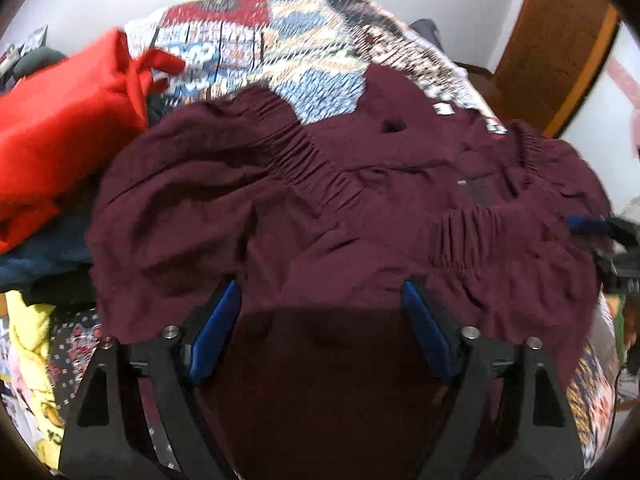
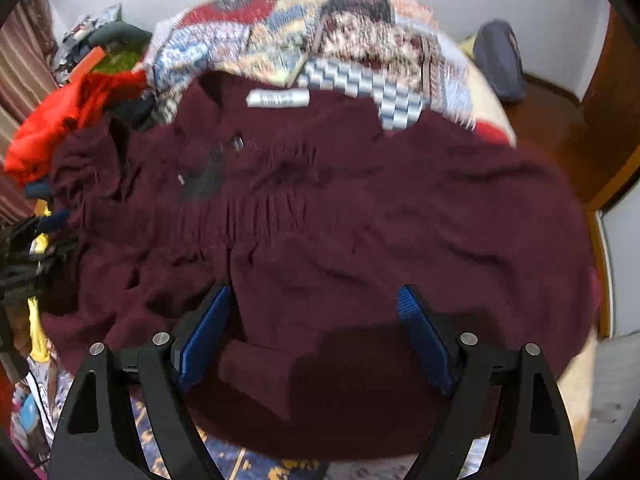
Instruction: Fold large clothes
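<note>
A: Lying spread over the patterned bedspread (image 1: 312, 44) on the bed is the maroon garment (image 1: 304, 208), creased, with gathered elastic bands showing across its middle. What is held at present?

B: Nothing, as far as can be seen. The left hand-held gripper (image 1: 320, 300) is spread wide above the near edge, and the right hand-held gripper (image 2: 316, 304) is spread wide too; no cloth is pinched between the blue pads (image 2: 208, 332) of either.

A: What could go wrong from here?

B: Several layers could be caught at once. A doubled-over flap (image 2: 264, 376) is seen by the right gripper's left pad, and if it were taken together with the layer beneath, the fold would probably be dragged crooked.

A: And on the left?

B: A red garment (image 1: 60, 132) is piled just beside the maroon one, with dark blue cloth (image 1: 44, 252) under it. If the maroon cloth were pulled that way, the pile could be snagged or swept along.

A: Anything else?

B: The elastic gathers may not be flattened by a single pull, so bunching could be trapped inside the fold. Both views are blurred, so the exact edge cannot be made out. A white label (image 2: 278, 99) is seen at the far edge, which suggests the neck or waist is there.
</note>
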`<state>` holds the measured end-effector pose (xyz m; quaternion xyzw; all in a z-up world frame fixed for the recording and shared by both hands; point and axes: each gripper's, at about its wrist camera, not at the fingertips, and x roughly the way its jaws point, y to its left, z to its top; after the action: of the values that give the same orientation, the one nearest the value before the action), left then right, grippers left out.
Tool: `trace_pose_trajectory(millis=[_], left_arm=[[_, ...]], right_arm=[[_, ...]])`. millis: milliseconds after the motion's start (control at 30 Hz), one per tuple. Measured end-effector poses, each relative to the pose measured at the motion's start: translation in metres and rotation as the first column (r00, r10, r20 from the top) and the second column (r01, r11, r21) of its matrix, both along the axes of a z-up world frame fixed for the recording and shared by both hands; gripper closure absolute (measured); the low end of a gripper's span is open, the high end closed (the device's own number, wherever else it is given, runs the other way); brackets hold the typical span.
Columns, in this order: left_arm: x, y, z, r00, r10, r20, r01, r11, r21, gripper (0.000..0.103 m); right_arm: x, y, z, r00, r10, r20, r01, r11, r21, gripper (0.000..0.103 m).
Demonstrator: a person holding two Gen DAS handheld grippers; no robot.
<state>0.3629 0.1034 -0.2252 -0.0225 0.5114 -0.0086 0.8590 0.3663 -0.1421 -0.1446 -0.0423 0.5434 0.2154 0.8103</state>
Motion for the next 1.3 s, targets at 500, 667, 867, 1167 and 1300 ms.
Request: trace_pose_trajectory(millis=[500,667,867,1167,1300], left_arm=[[-0.049,0.029,0.048,0.990,0.086,0.110,-0.085,0.996,-0.018,0.016],[-0.078,0.063,0.071,0.968,0.182,0.171,-0.169,0.981,-0.090,0.016],[-0.104,0.106,0.050,0.929,0.352,0.117,-0.315,0.915,-0.254,0.011],[-0.107,0.129,-0.029,0.902,0.412,-0.129,-0.405,0.703,-0.585,0.011],[-0.094,0.133,-0.056,0.891,0.409,-0.198,-0.417,0.563,-0.714,0.011]], right_arm=[[-0.022,0.000,0.040,0.991,-0.011,0.135,0.011,1.000,-0.001,0.016],[-0.036,0.012,0.069,0.977,-0.002,0.212,-0.004,1.000,0.029,0.016],[-0.048,0.035,0.080,0.967,0.029,0.254,-0.047,0.997,0.065,0.016],[-0.055,0.067,0.037,0.982,0.094,0.166,-0.091,0.996,-0.025,0.016],[-0.055,0.068,0.015,0.990,0.097,0.106,-0.093,0.995,-0.048,0.016]])
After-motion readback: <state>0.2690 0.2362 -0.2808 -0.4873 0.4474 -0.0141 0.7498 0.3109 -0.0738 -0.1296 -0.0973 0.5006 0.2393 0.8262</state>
